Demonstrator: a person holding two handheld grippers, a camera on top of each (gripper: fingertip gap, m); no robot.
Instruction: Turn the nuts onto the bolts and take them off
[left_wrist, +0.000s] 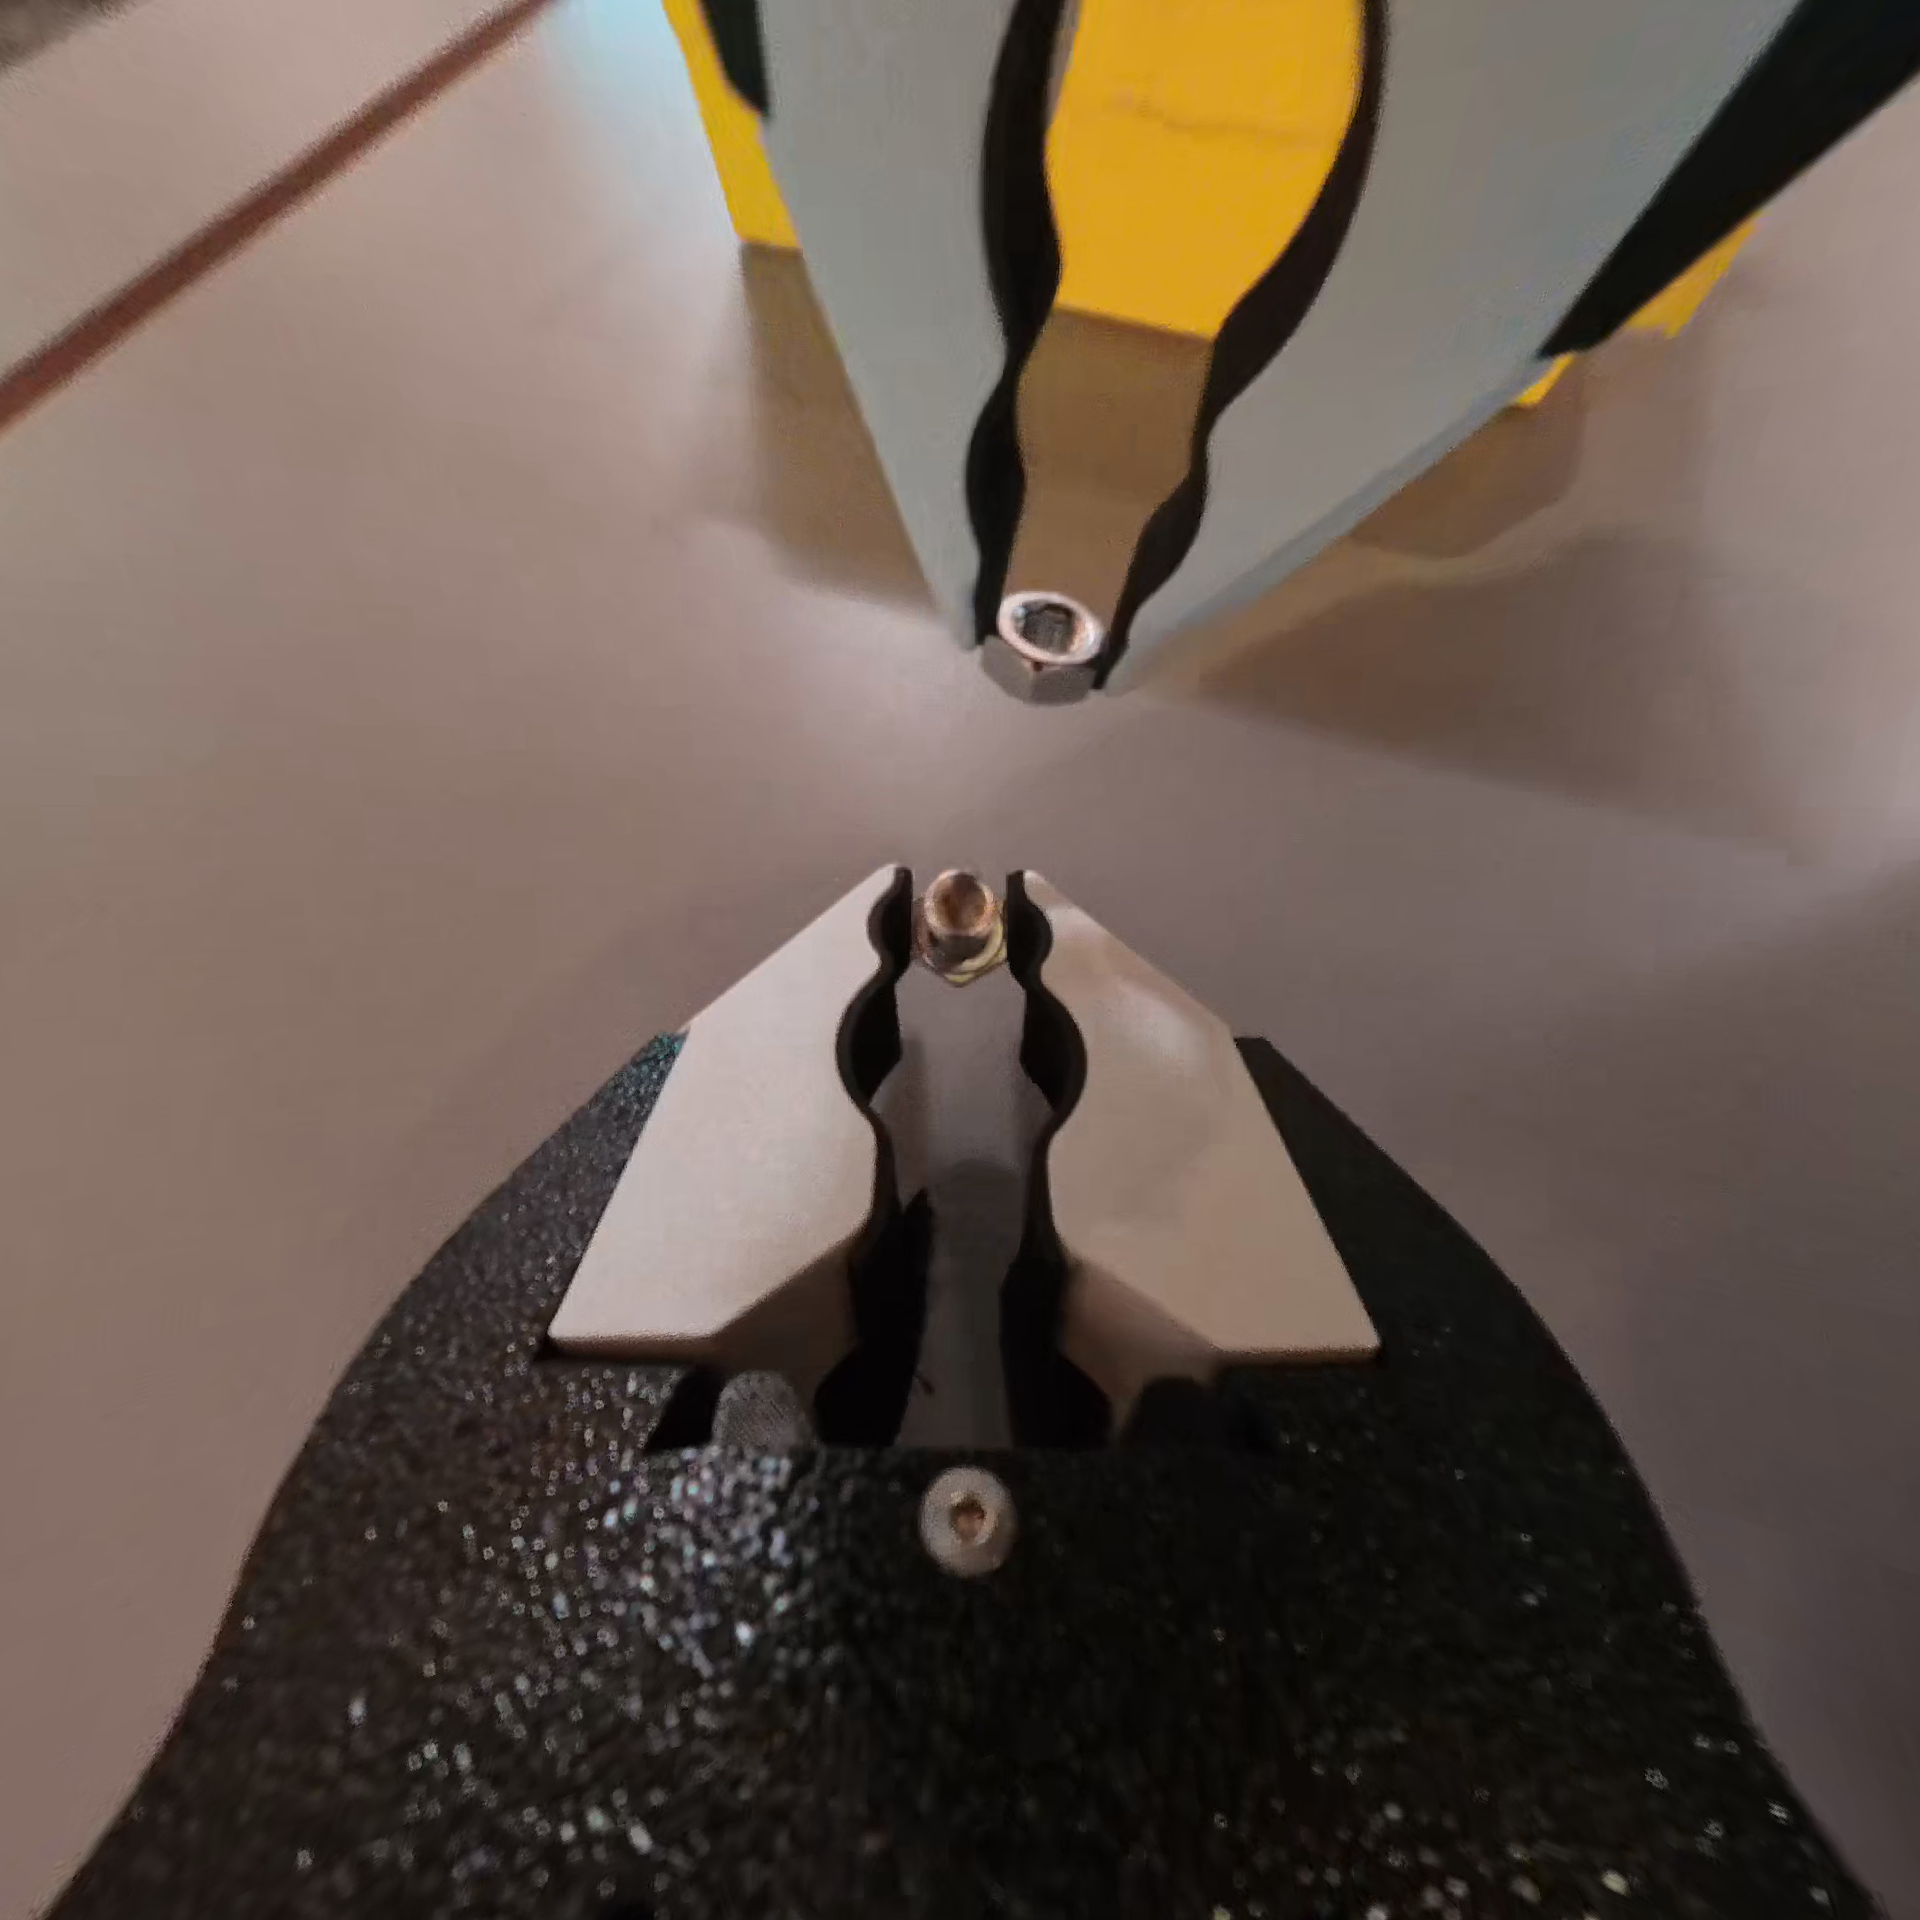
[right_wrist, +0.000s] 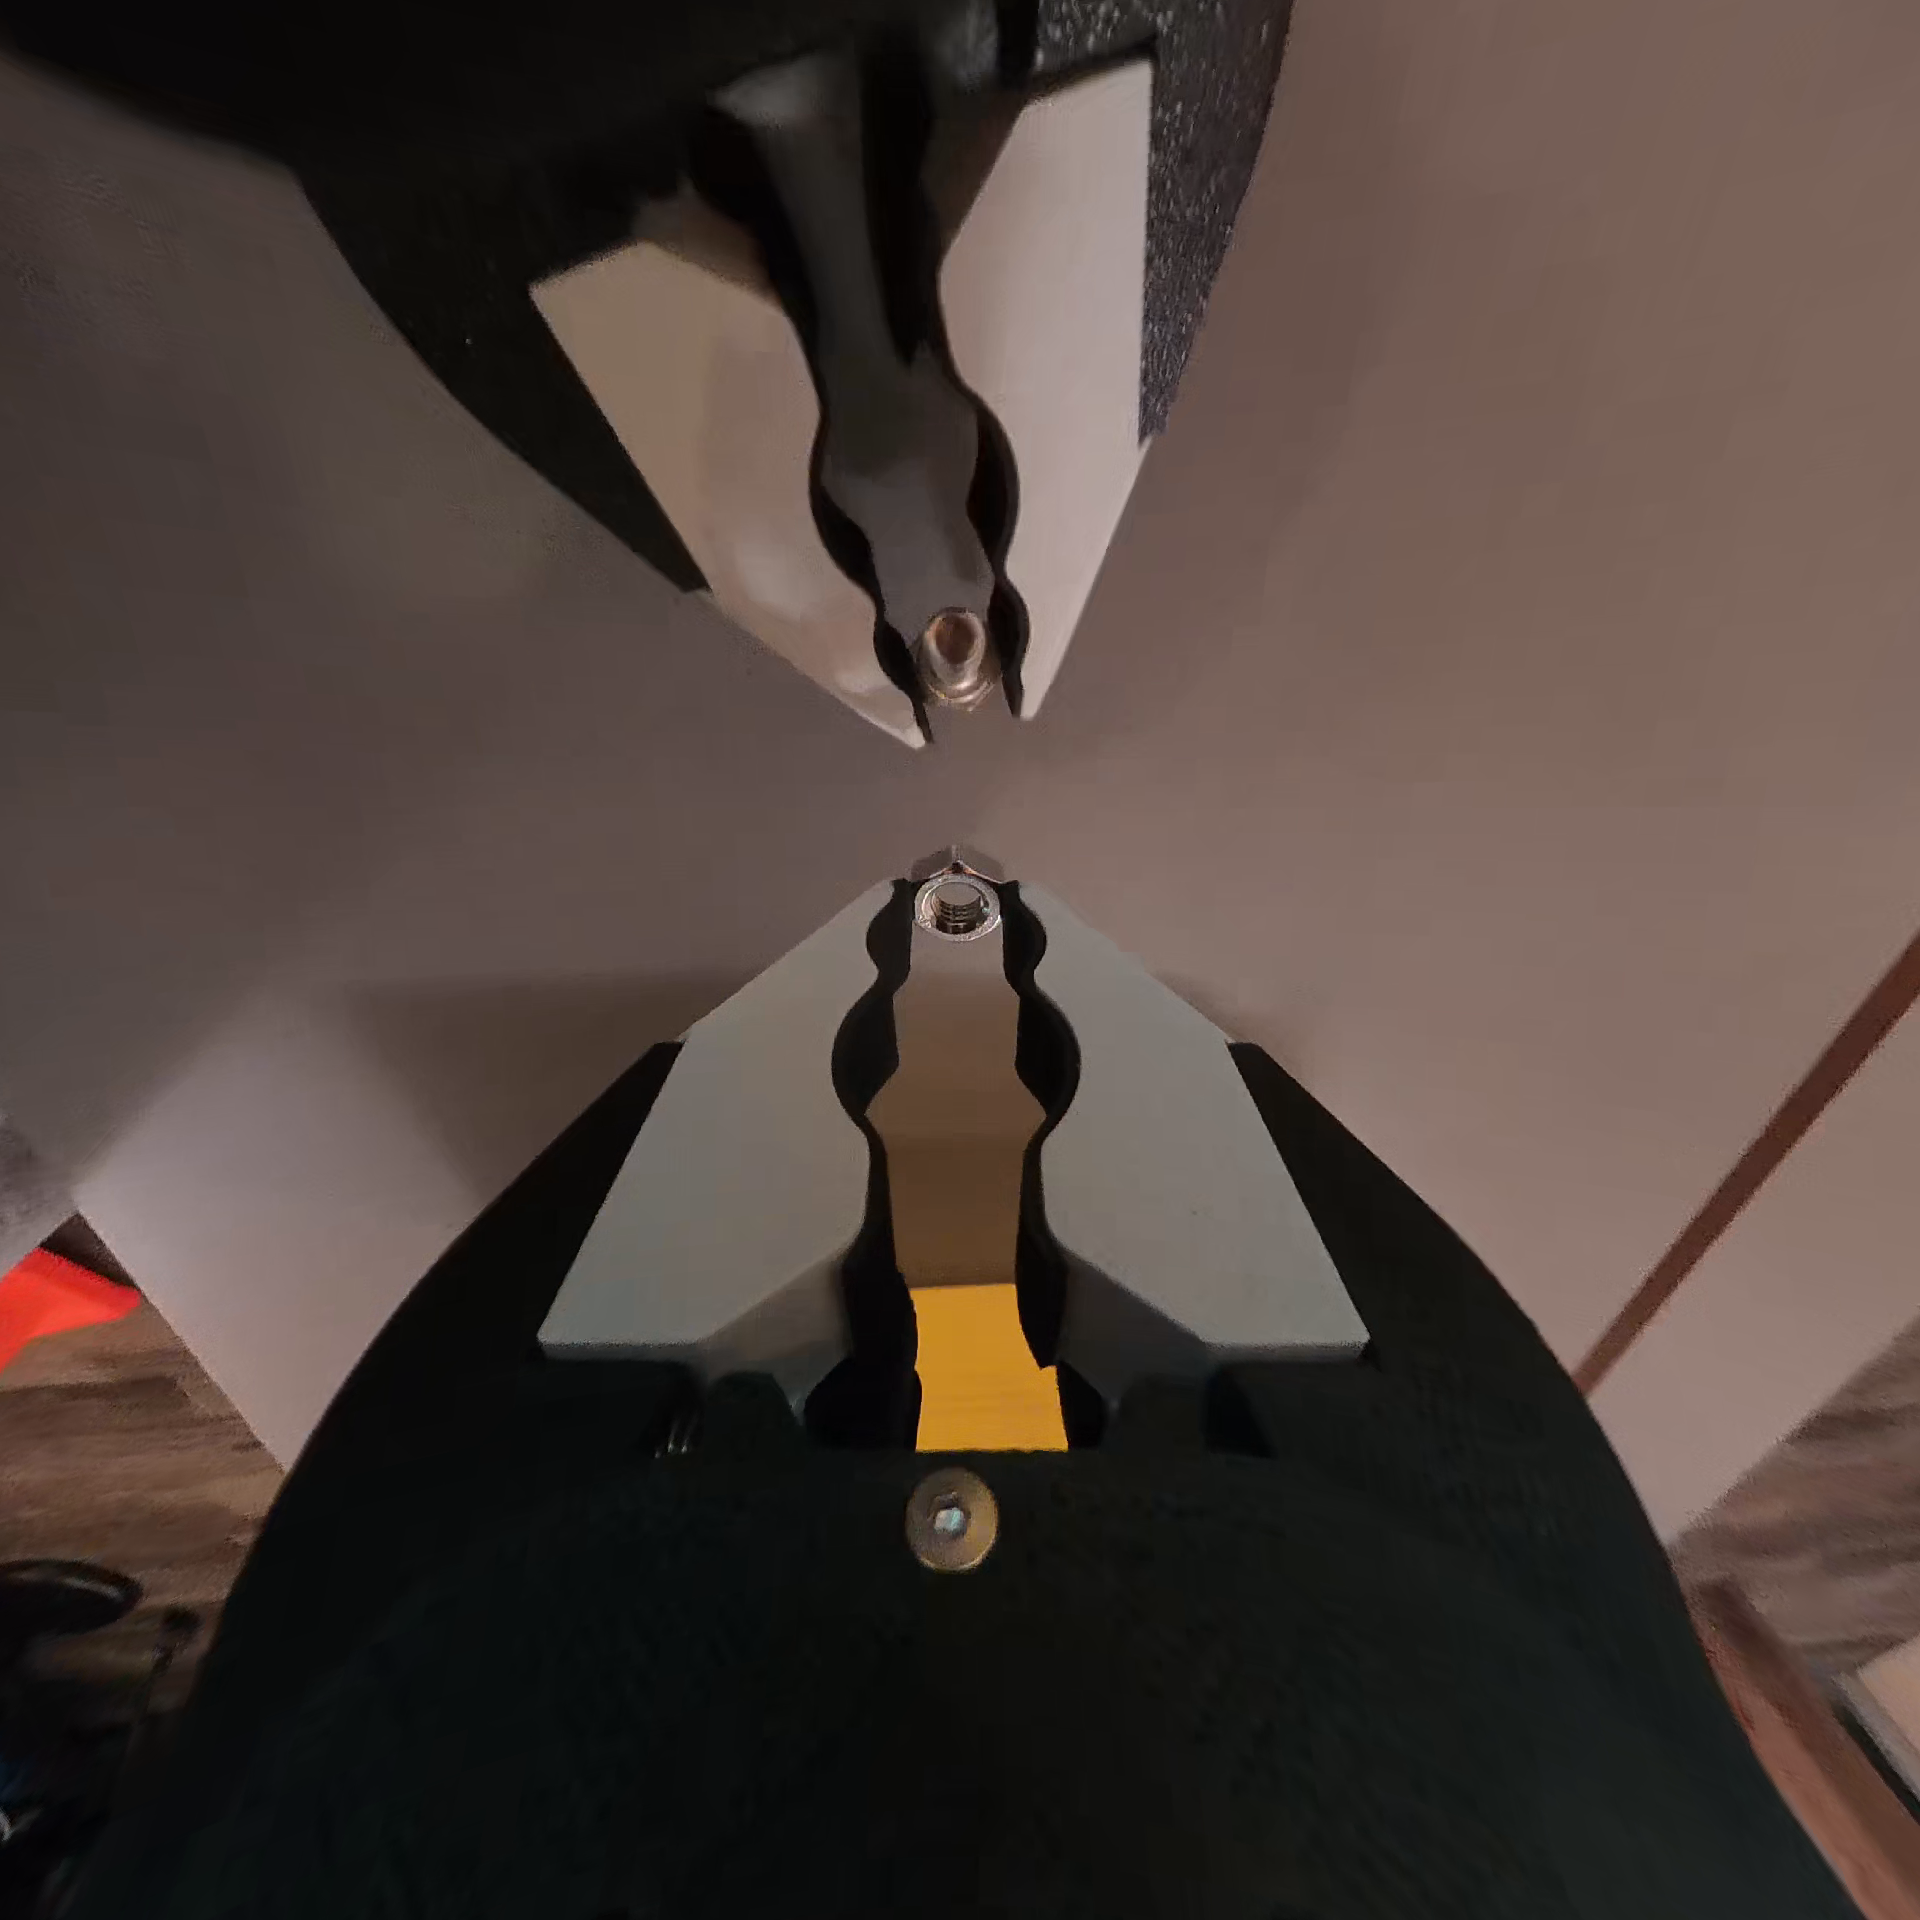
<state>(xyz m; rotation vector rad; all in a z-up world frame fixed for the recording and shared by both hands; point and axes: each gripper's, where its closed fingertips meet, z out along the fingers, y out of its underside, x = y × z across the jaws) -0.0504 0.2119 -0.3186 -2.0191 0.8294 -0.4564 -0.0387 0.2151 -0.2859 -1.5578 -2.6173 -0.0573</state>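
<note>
My left gripper (left_wrist: 958, 914) is shut on a short brass-coloured bolt (left_wrist: 956, 925), held at the fingertips with its threaded end pointing away from me. My right gripper (right_wrist: 958, 906) is shut on a silver hex nut (right_wrist: 956, 912), whose threaded hole faces the camera. The two grippers face each other tip to tip above the table, with a small gap between bolt and nut. In the left wrist view the right gripper (left_wrist: 1044, 660) holds the nut (left_wrist: 1044, 644) opposite. In the right wrist view the left gripper (right_wrist: 961, 675) holds the bolt (right_wrist: 951, 665) opposite.
A yellow box (left_wrist: 1195, 156) stands on the grey-brown table (left_wrist: 364, 727) behind the right gripper; it also shows in the right wrist view (right_wrist: 982, 1371). A dark groove (left_wrist: 260, 208) crosses the table at the left. The table edge and wooden floor (right_wrist: 135, 1403) lie at lower left.
</note>
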